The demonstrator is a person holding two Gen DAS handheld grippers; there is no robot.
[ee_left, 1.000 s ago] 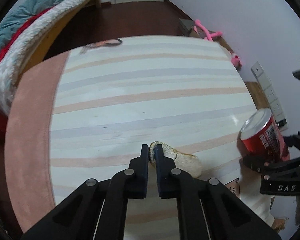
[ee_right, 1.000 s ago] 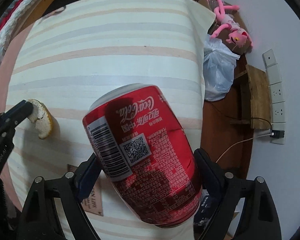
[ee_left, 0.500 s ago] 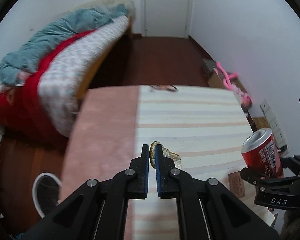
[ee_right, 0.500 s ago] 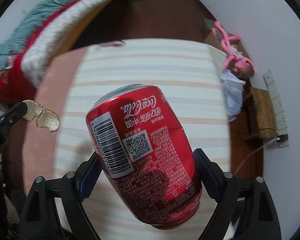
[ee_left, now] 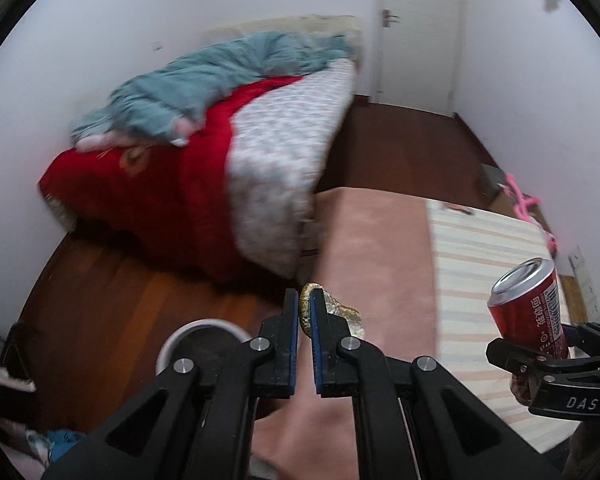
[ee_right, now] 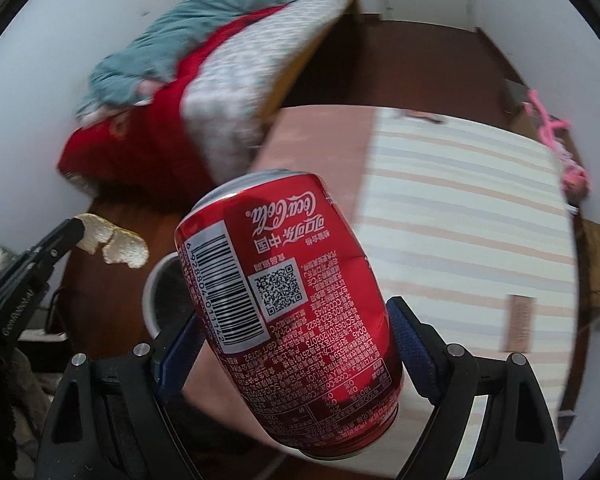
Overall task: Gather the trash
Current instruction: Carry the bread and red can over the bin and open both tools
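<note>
My left gripper (ee_left: 305,300) is shut on a piece of orange peel (ee_left: 340,310) and holds it in the air past the table's left edge, above the wooden floor. The peel also shows in the right wrist view (ee_right: 114,240). My right gripper (ee_right: 296,320) is shut on a dented red Coca-Cola can (ee_right: 288,300), held tilted above the table; the can shows at the right of the left wrist view (ee_left: 530,308). A white-rimmed round bin (ee_left: 172,344) stands on the floor below the left gripper, and in the right wrist view (ee_right: 152,292) it is partly hidden behind the can.
The table has a striped cloth (ee_right: 460,220) with a pink border (ee_left: 376,248). A bed with red, grey and teal bedding (ee_left: 220,152) stands just left of the table. A pink toy (ee_right: 556,136) lies by the far wall. A small brown card (ee_right: 518,322) lies on the cloth.
Both grippers have swung left and up away from the table with the peel and the can held. The bed and the floor bin have come into view.
</note>
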